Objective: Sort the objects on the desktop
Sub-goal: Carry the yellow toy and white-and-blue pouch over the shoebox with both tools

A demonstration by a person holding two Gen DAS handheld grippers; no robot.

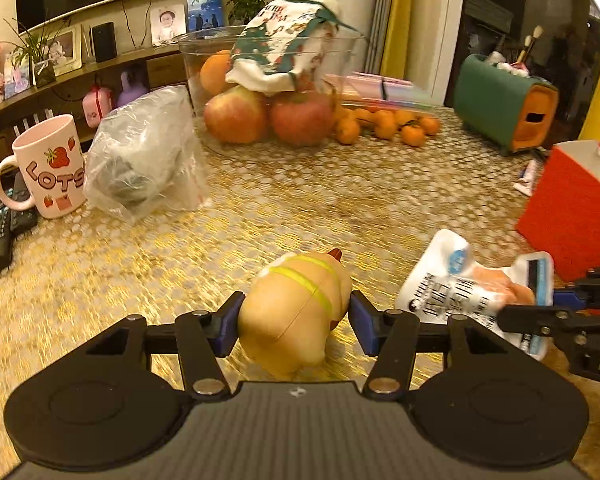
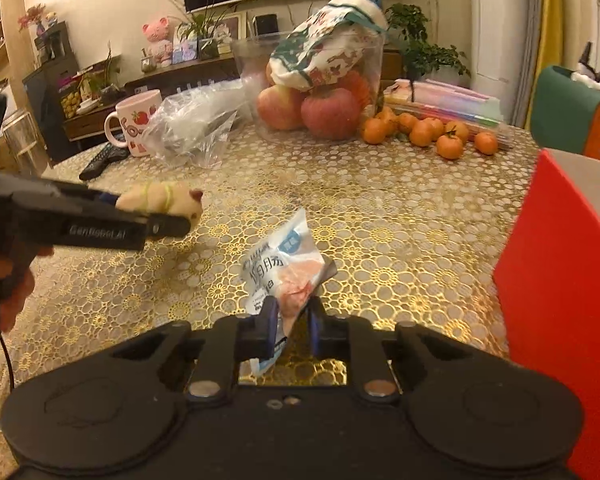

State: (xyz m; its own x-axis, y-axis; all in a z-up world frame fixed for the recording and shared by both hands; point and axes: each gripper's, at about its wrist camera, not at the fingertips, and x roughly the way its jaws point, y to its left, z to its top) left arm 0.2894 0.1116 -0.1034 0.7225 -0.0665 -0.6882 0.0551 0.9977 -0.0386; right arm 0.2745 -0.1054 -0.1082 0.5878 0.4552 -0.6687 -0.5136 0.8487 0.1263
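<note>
L tongs [image 1: 296,316] clenched on toy [image 1: 296,312]; R tongs [image 2: 294,326] pinch packet [image 2: 288,276], both above table [image 2: 400,220], near red box [image 2: 560,300].

**Both grippers clamped, held above the table**

The left gripper [image 1: 296,318] had its blue-padded fingers [image 1: 228,322] pressed on a tan squishy animal toy [image 1: 296,312] between them. The right gripper [image 2: 293,324] pinched a white-and-pink plastic snack packet [image 2: 288,276] between near-closed fingers.

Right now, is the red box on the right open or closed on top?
Open. The red box shows a pale inner wall above its red side in the left wrist view, and no lid covers it. Its contents are out of sight.
</note>
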